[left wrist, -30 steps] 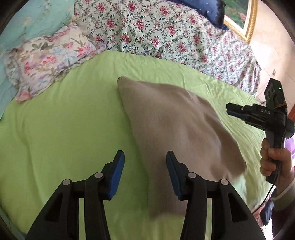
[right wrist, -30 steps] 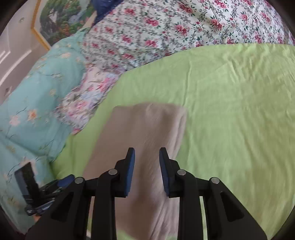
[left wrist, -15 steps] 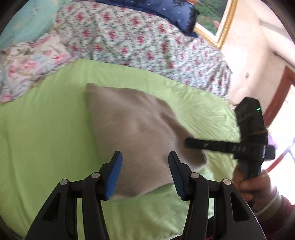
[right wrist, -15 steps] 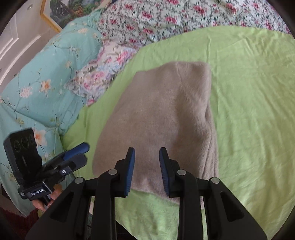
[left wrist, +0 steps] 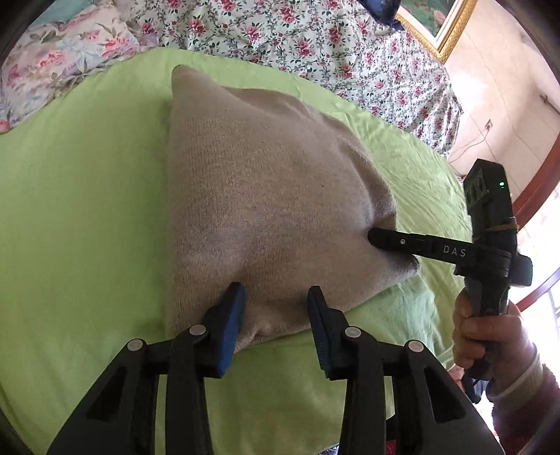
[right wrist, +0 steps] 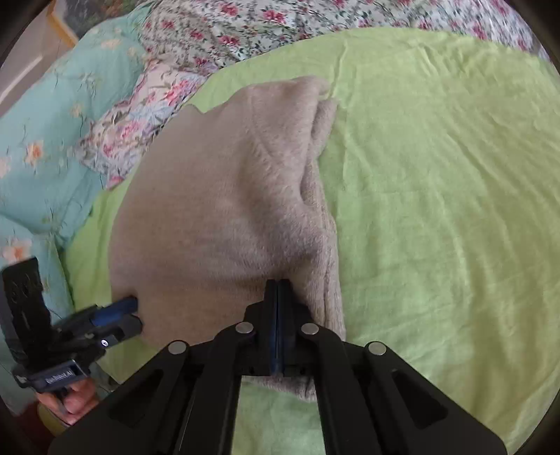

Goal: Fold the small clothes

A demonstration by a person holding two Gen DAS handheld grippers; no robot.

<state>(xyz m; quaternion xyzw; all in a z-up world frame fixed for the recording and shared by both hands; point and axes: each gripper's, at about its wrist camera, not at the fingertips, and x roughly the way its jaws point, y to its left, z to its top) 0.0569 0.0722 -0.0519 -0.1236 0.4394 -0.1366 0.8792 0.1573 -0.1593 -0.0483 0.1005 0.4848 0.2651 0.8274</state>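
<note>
Our right gripper [right wrist: 277,285] pinched shut on the beige knit garment's [left wrist: 266,196] near edge (green bedsheet [left wrist: 80,196] beneath), our left gripper [left wrist: 275,301] closing astride its hem

One garment, two hand-held grippers, one bed

There is one beige knitted garment [left wrist: 266,196] on one green sheet [left wrist: 77,217] spread over the bed. Two hand-held grippers are in view: the left hand-held gripper [left wrist: 276,315] and the right hand-held gripper [right wrist: 278,290], each held in one hand, so two hands, the left hand [right wrist: 75,399] and the right hand [left wrist: 486,336]. Behind the sheet lie one white flowered bedspread [left wrist: 315,38], one pale flowered pillow [left wrist: 59,52] and one turquoise flowered quilt [right wrist: 45,140]. One gold-framed picture [left wrist: 437,31] leans at the wall.
</note>
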